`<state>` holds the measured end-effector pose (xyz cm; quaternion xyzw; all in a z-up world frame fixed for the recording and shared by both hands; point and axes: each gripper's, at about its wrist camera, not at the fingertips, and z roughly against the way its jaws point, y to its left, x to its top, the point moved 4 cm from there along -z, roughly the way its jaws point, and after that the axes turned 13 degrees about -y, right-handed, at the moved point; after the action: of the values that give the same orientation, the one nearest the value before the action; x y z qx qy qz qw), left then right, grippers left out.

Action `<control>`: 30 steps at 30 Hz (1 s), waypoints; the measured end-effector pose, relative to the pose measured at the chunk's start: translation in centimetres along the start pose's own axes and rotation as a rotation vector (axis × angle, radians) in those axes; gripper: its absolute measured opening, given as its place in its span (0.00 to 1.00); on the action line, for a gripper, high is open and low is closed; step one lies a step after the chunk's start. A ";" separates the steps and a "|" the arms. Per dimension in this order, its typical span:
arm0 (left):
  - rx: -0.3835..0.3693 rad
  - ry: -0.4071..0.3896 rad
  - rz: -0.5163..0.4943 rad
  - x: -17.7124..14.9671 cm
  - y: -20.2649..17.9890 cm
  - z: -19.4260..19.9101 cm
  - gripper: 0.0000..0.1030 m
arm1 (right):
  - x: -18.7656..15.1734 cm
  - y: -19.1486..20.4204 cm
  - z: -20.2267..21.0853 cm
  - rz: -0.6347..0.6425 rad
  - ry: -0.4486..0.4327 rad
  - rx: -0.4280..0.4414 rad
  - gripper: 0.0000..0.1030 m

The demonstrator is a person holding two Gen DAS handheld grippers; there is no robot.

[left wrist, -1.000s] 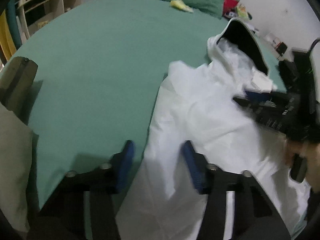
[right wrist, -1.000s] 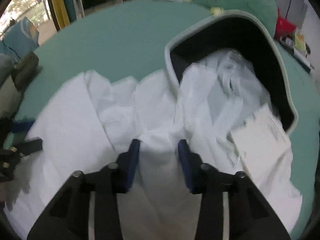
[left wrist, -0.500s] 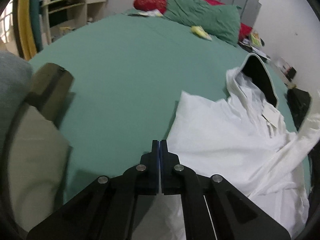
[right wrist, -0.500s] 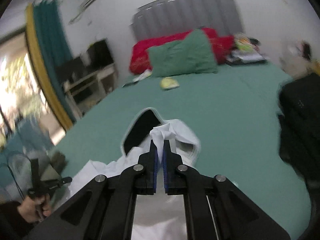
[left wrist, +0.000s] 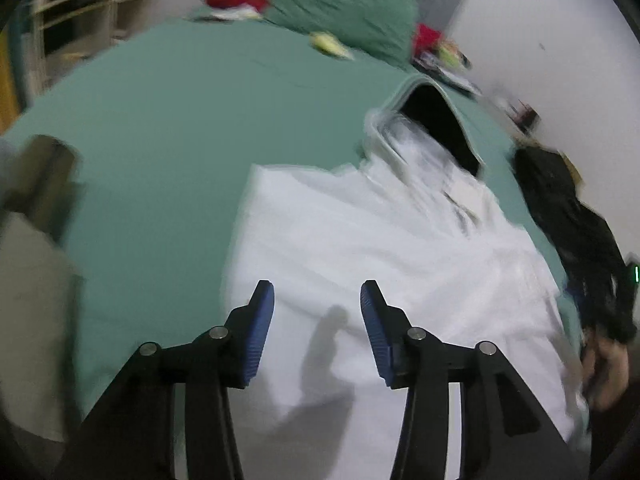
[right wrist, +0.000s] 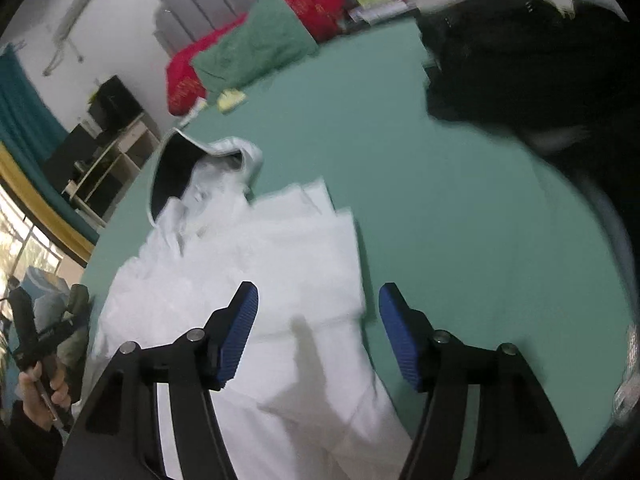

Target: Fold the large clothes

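The left gripper (left wrist: 317,322) was released, jaws spread, holding nothing, poised above the near portion of the white hooded garment (left wrist: 400,264). The right gripper (right wrist: 318,330) was likewise released and empty, its jaws straddling the garment's edge at 12 o'clock. The garment lay on the green bed (left wrist: 180,128), body flattened, with layered panels folded in along the right side (right wrist: 320,224). The dark-lined hood (right wrist: 176,164) remained extended at 11 o'clock in the right wrist view. Judged progress: side folds appeared started; the hood and lengthwise folds remained. A black garment (right wrist: 520,60) lay at 1 o'clock.
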<state>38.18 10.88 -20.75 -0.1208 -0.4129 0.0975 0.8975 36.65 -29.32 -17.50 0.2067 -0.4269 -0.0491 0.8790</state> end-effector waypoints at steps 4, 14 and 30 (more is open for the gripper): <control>0.004 0.143 -0.117 -3.6 -2.0 -2.9 0.46 | 0.6 0.0 -2.3 0.067 0.091 0.008 0.62; 0.175 0.056 -0.131 -2.5 1.8 -1.5 0.46 | -4.6 0.4 -3.7 0.273 0.268 -0.112 0.62; 0.238 -0.105 -0.027 4.6 5.4 0.2 0.53 | 8.6 4.3 -15.5 0.032 0.112 0.105 0.72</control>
<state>40.57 17.33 -18.96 -0.0026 -0.4462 0.1398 0.8839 53.65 -22.71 -18.06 0.2481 -0.3824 -0.0008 0.8901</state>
